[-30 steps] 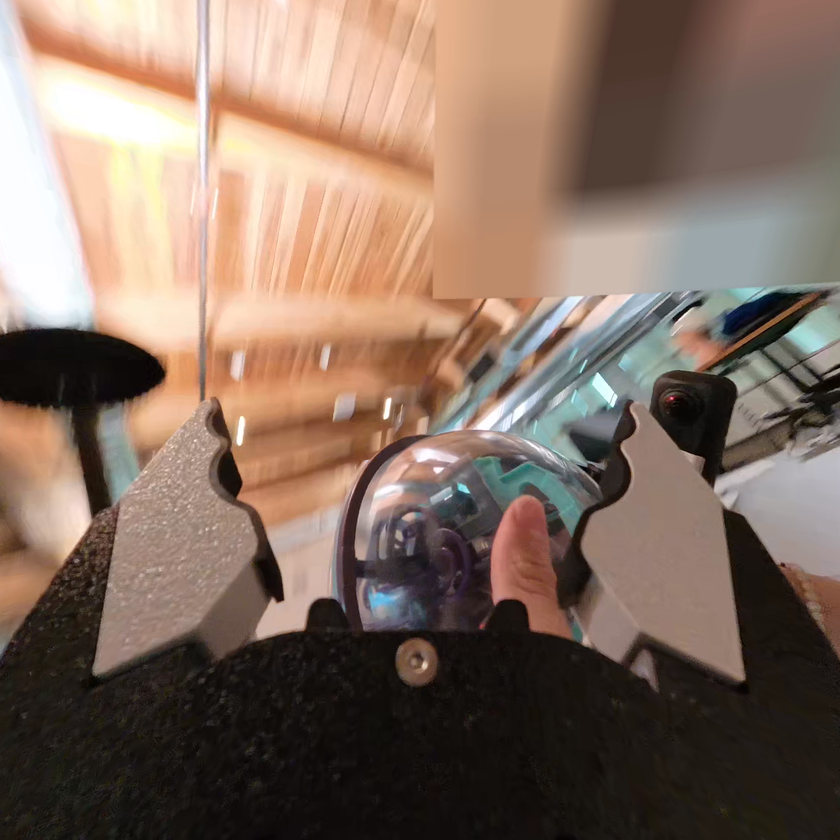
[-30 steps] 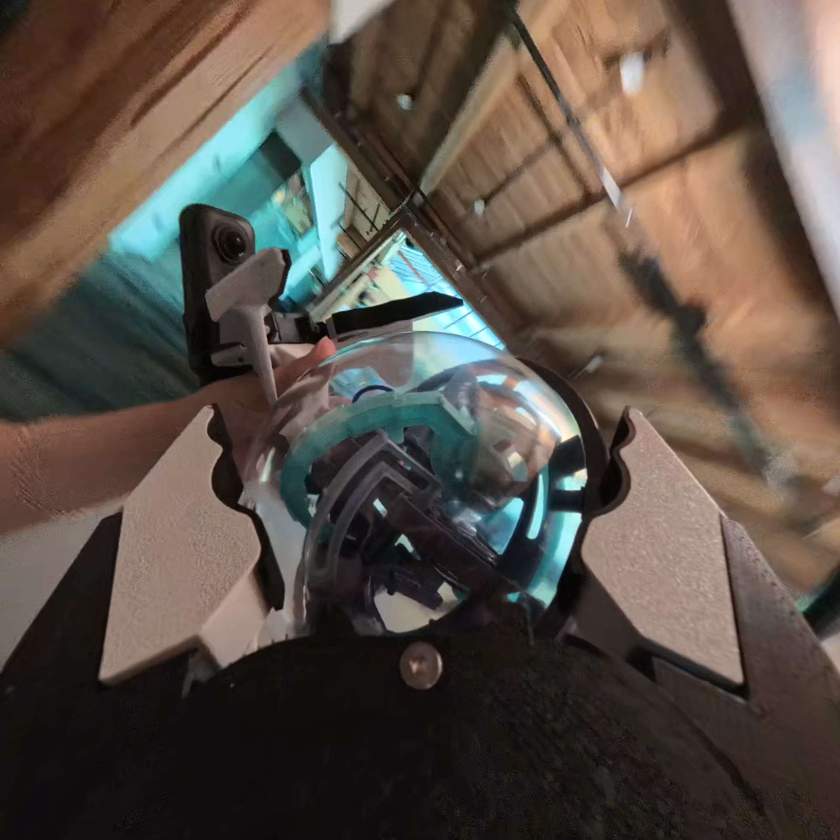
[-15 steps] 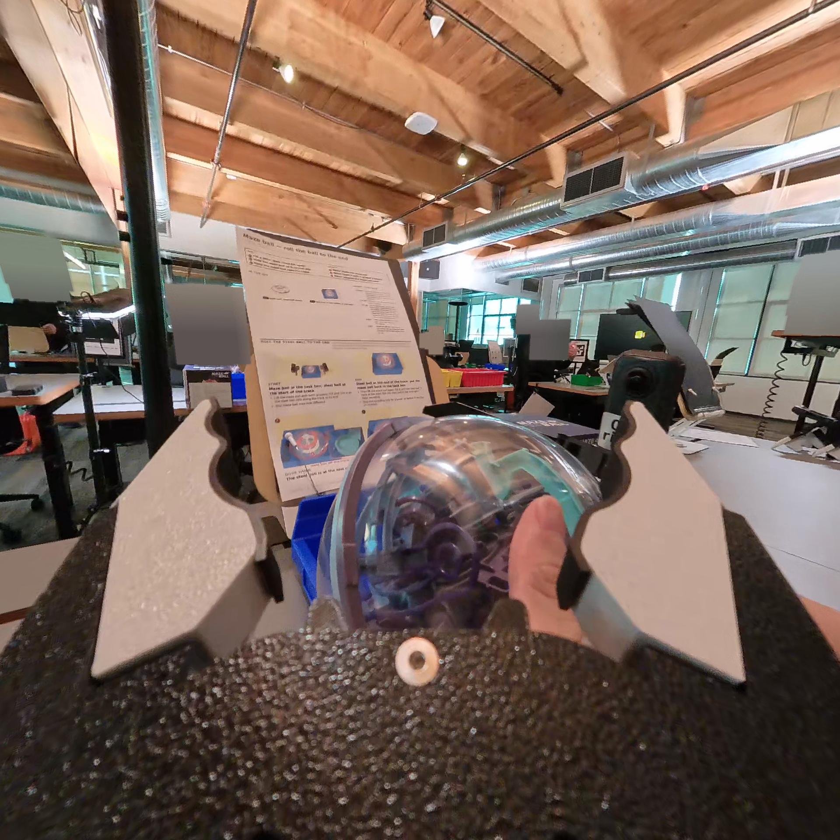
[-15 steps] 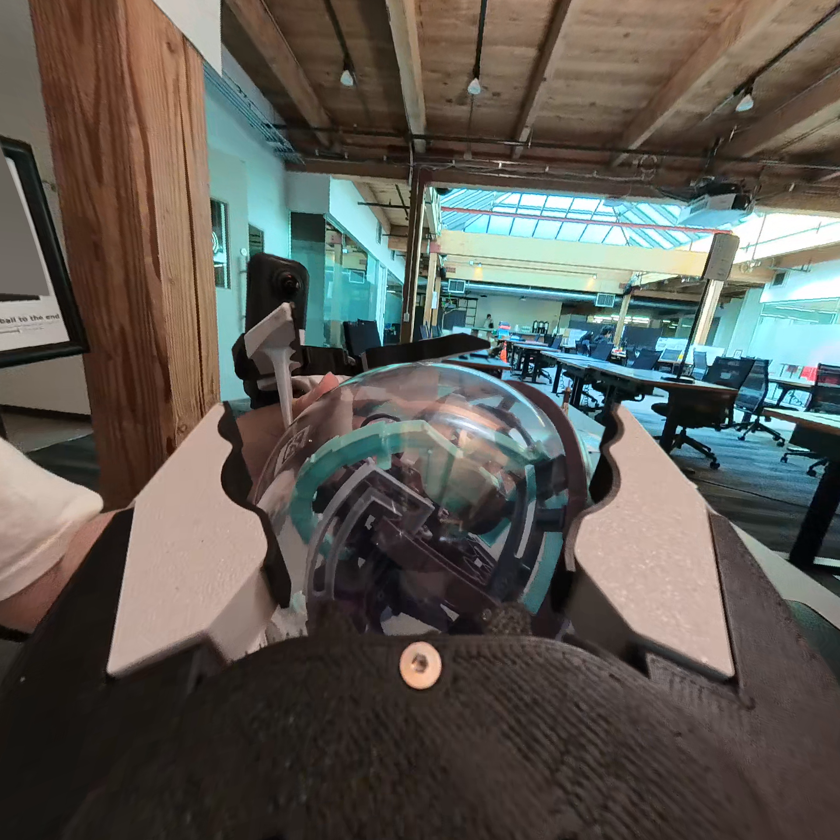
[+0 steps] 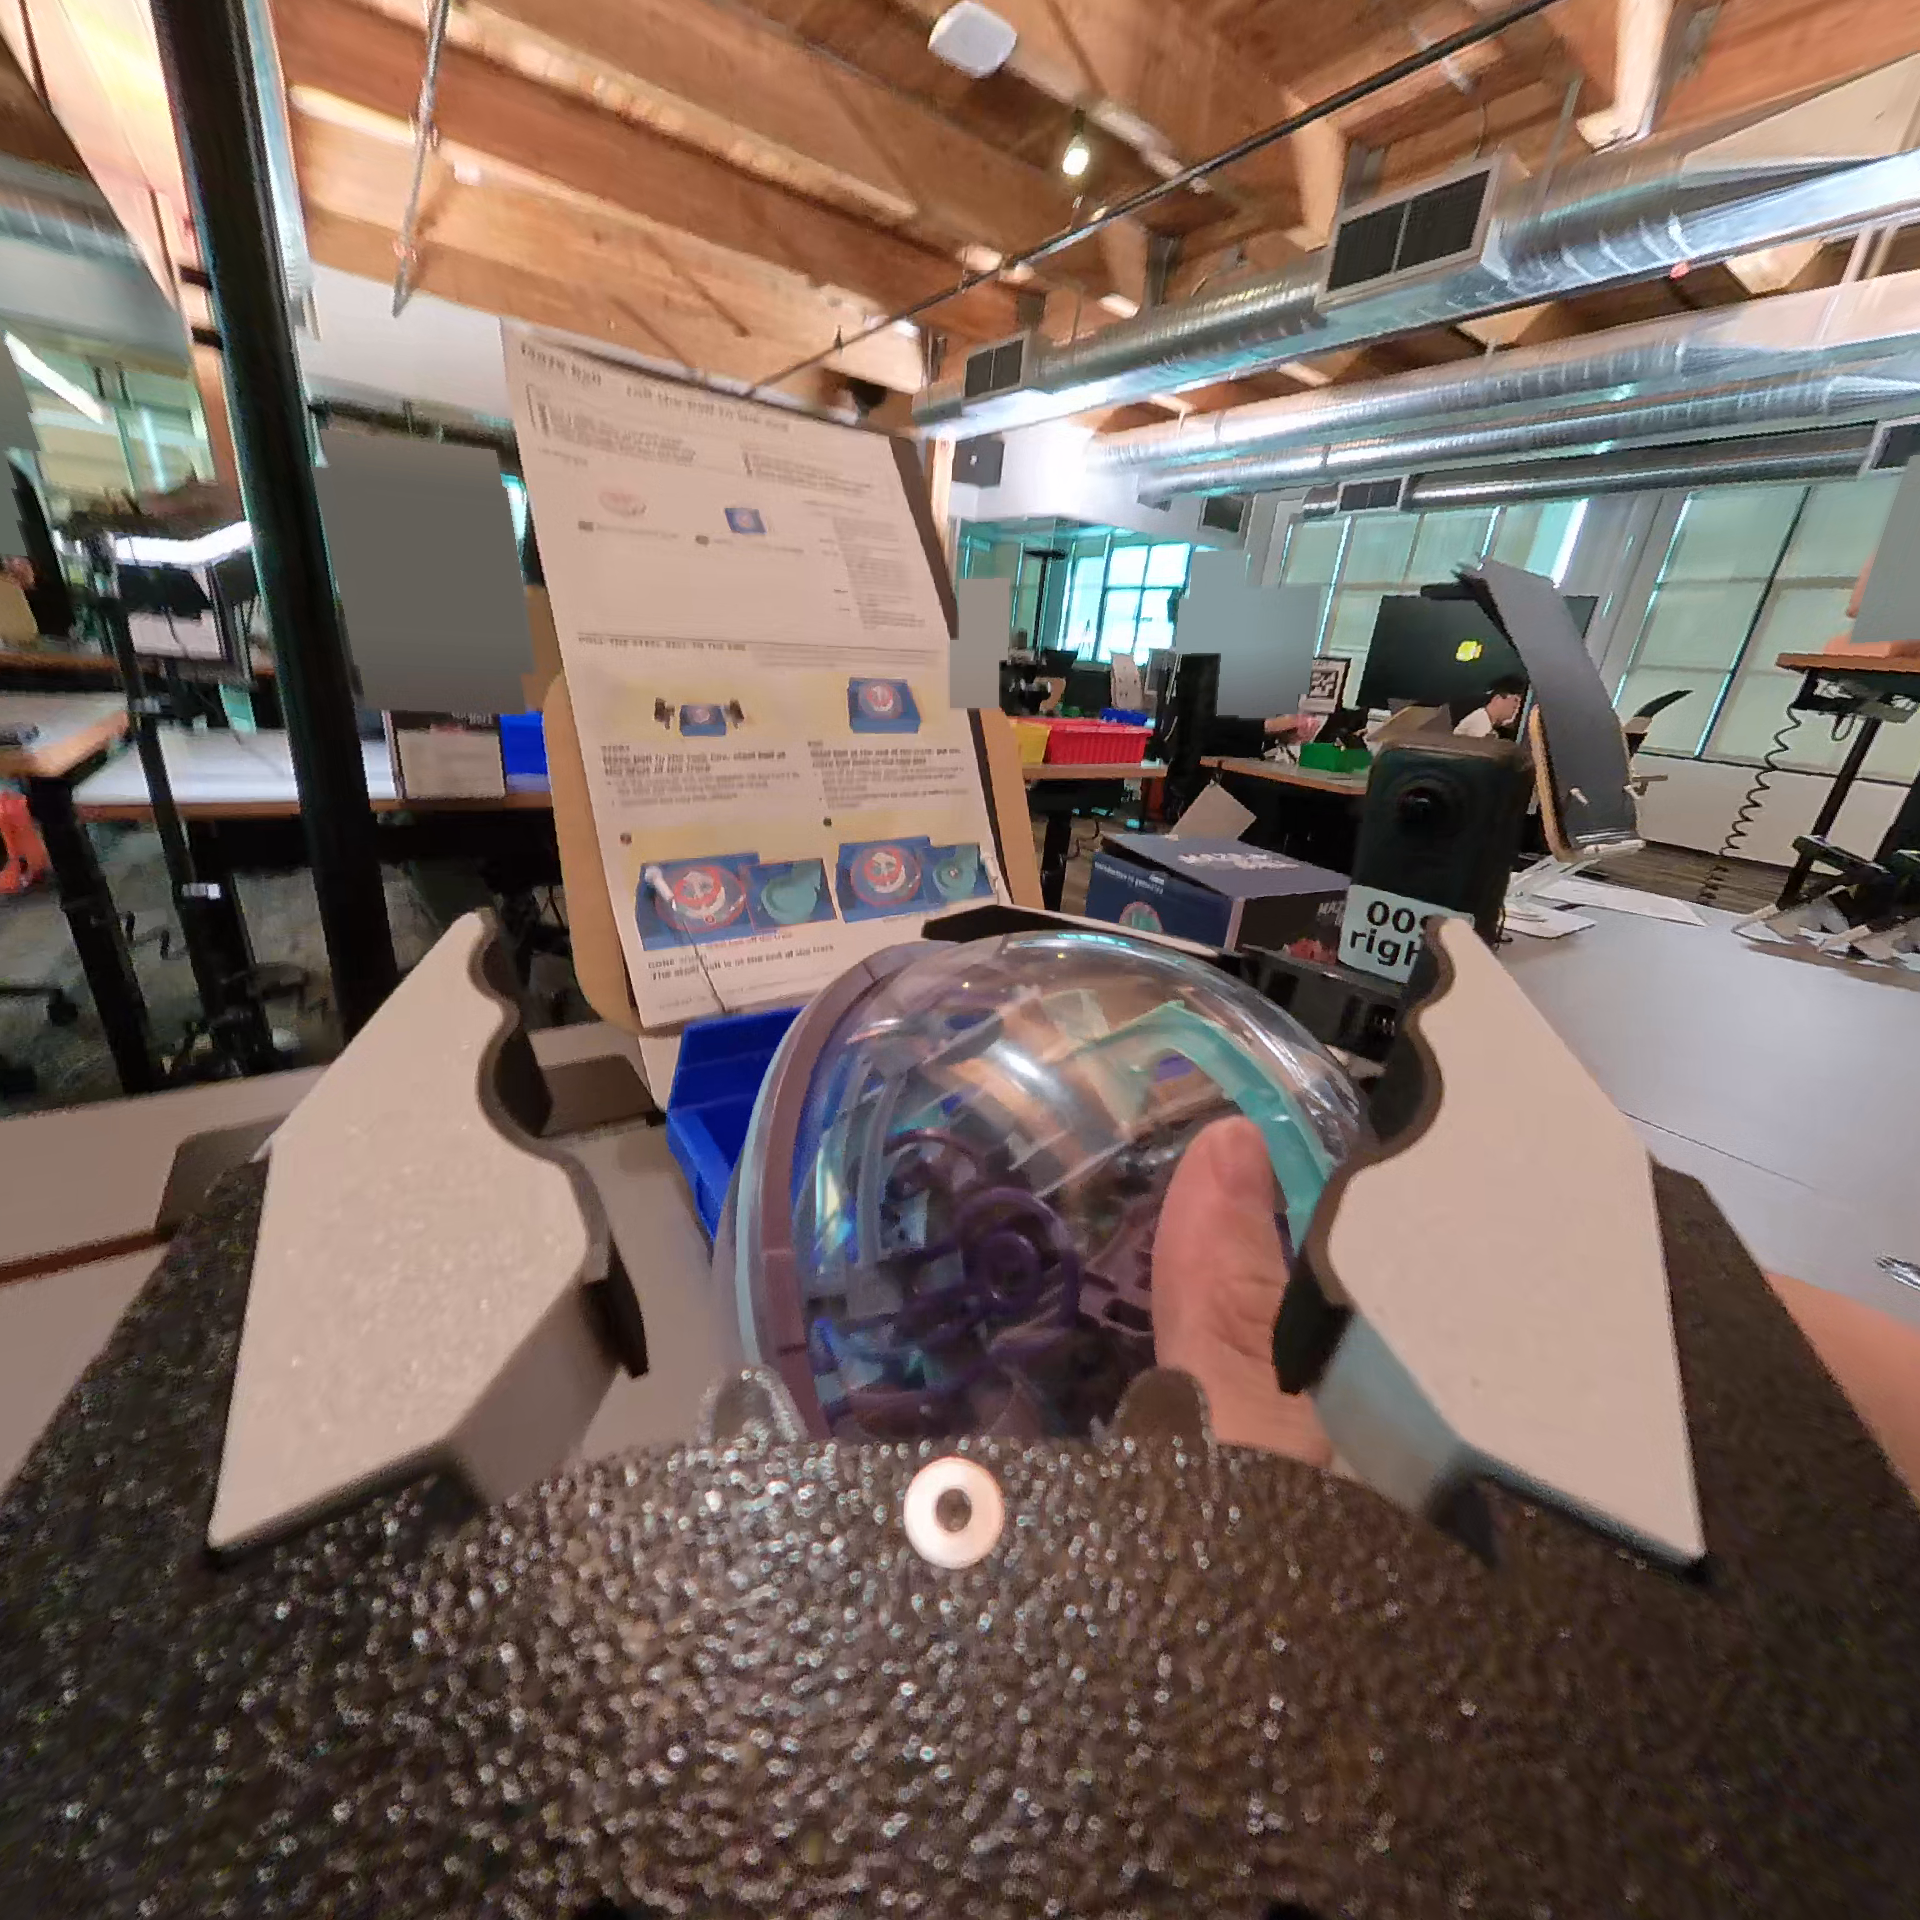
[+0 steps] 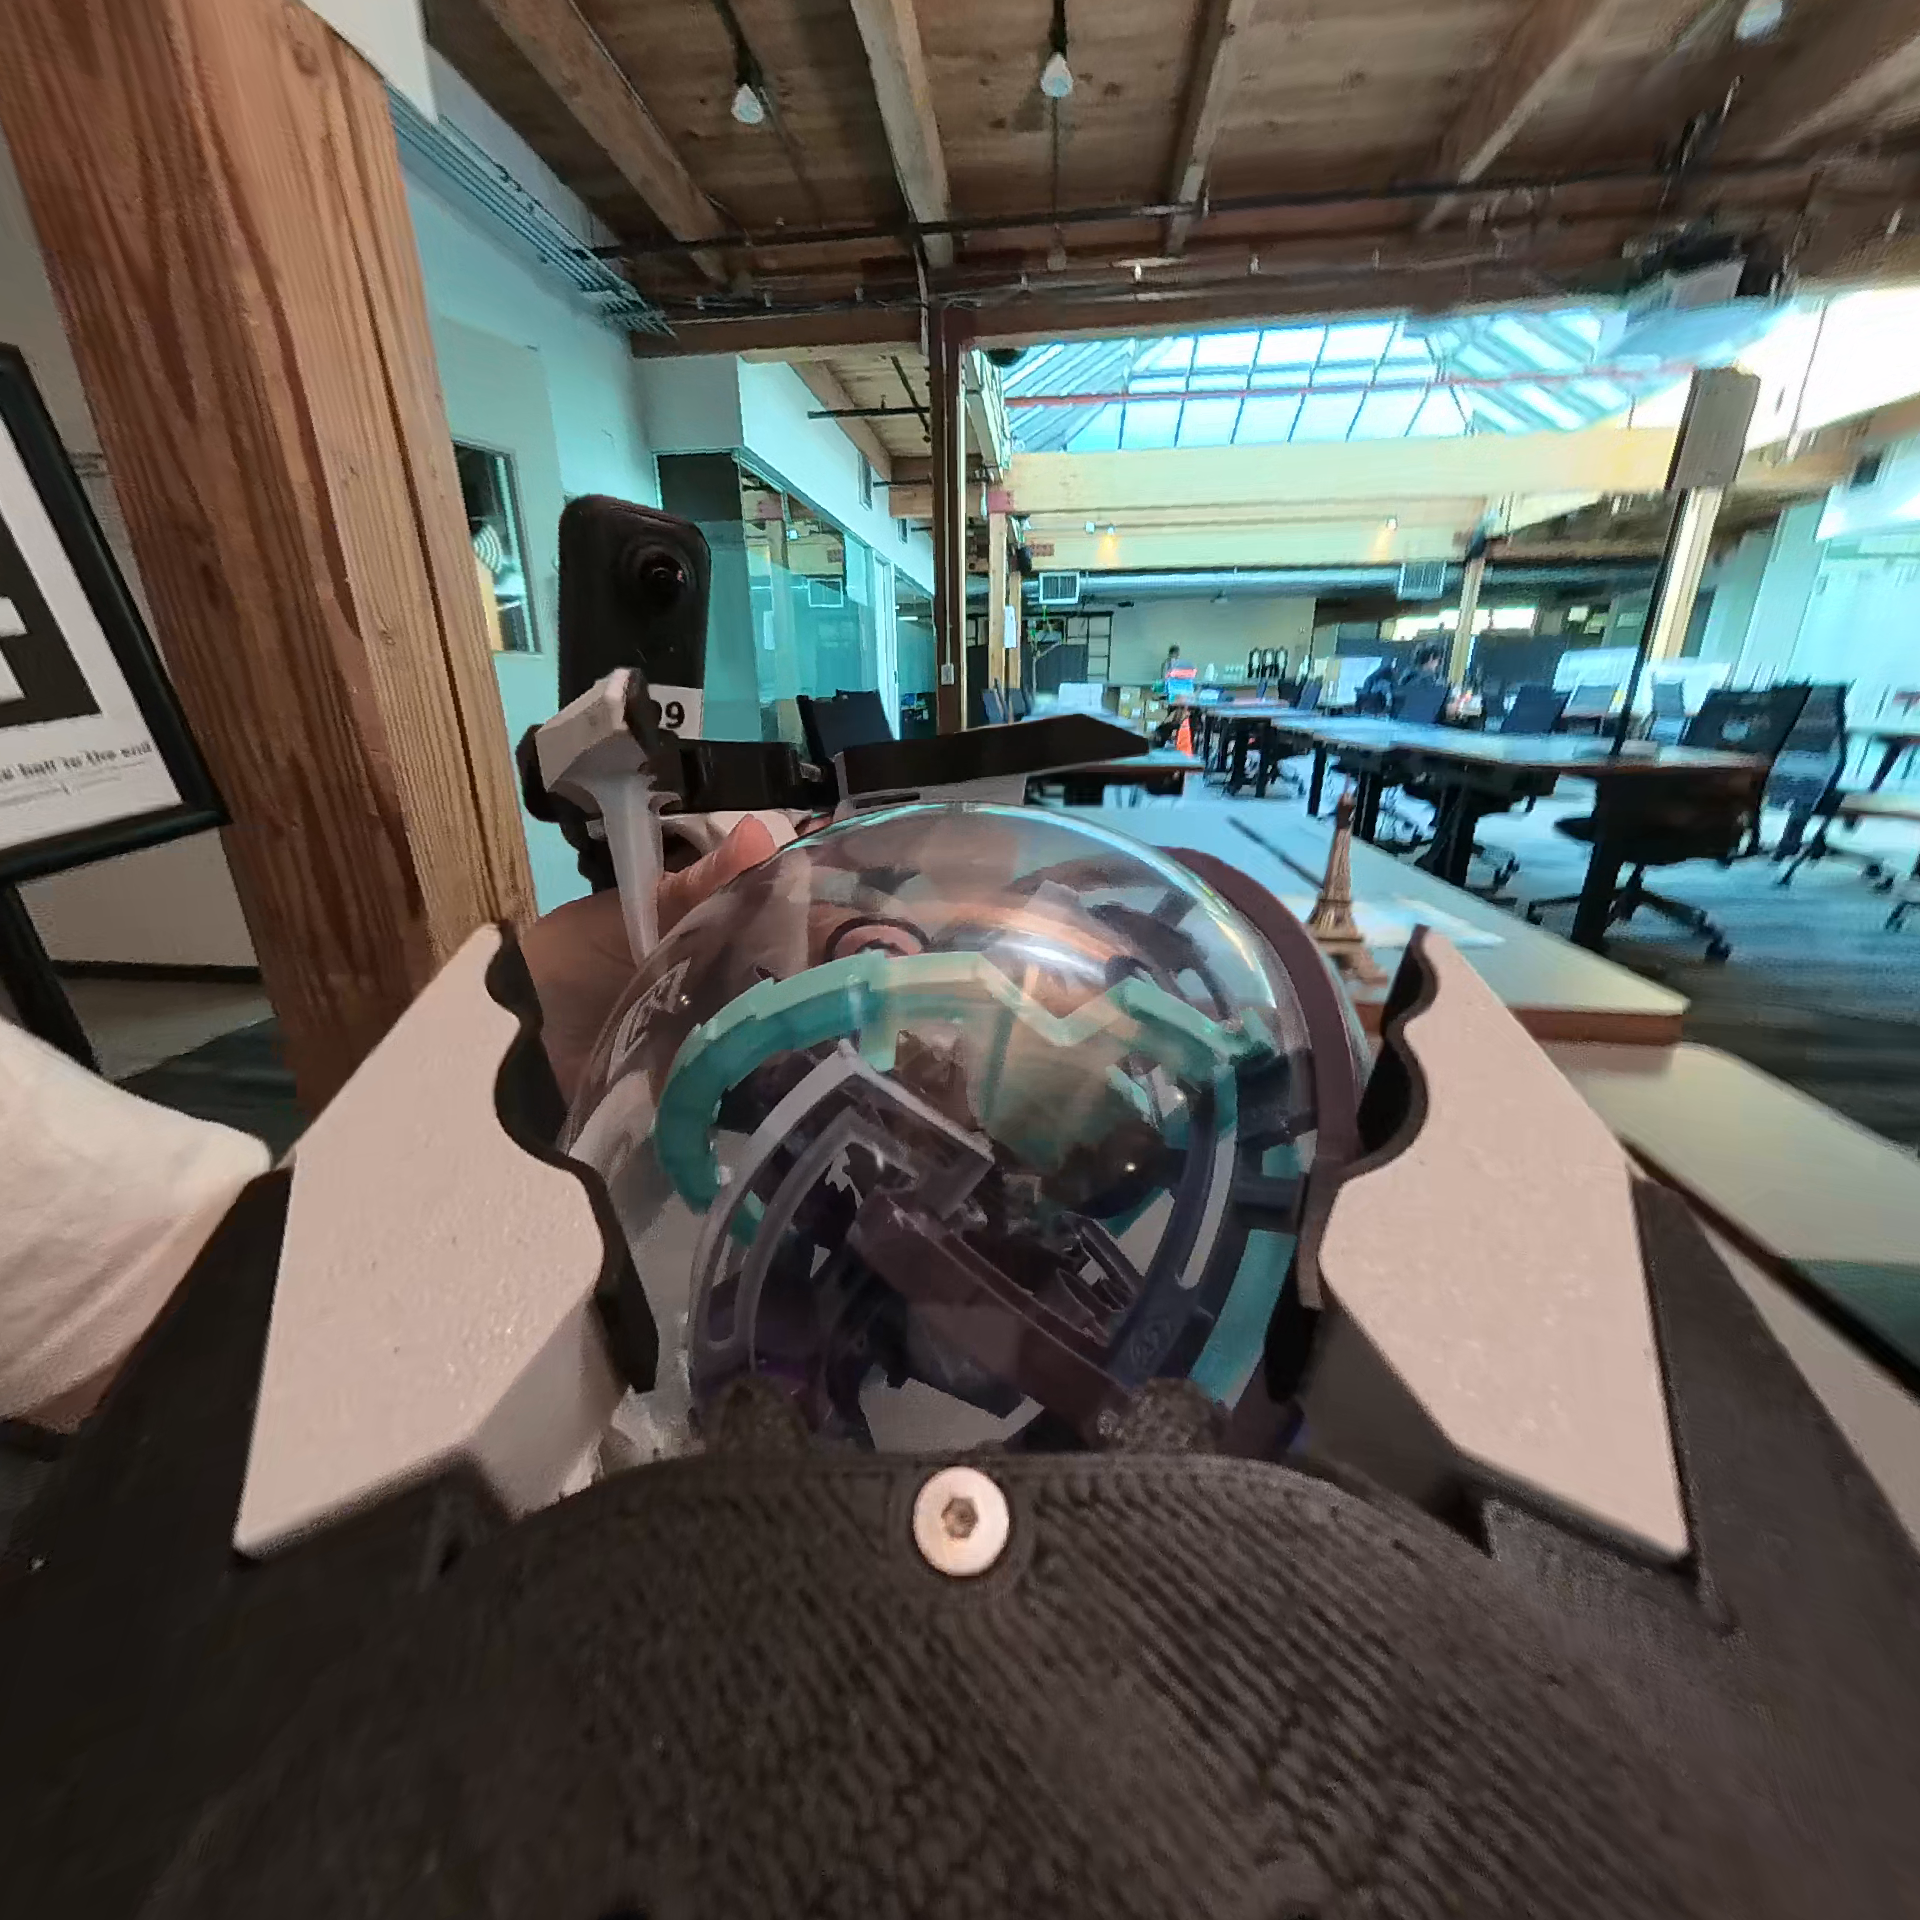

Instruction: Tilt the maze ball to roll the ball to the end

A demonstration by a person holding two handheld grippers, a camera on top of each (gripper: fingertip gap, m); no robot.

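A clear maze ball (image 5: pixel 1039 1174) sits between the wide-spread fingers of the left gripper (image 5: pixel 956 1039), w/ teal and purple tracks visible inside. The ball lies against the R finger (image 5: pixel 1496 1247); the L finger (image 5: pixel 416 1226) stands apart from it, so that gripper is spread wide, not clamped. A thumb (image 5: pixel 1221 1268) presses the shell beside the R finger. Opposite, the right gripper (image 6: pixel 961 1039) brackets the same ball (image 6: pixel 966 1122); both pads appear to touch the sphere, though glare blurs the edges. Behind the ball: a blue bin (image 5: pixel 717 1101) and an instruction sheet (image 5: pixel 758 675) on cardboard.
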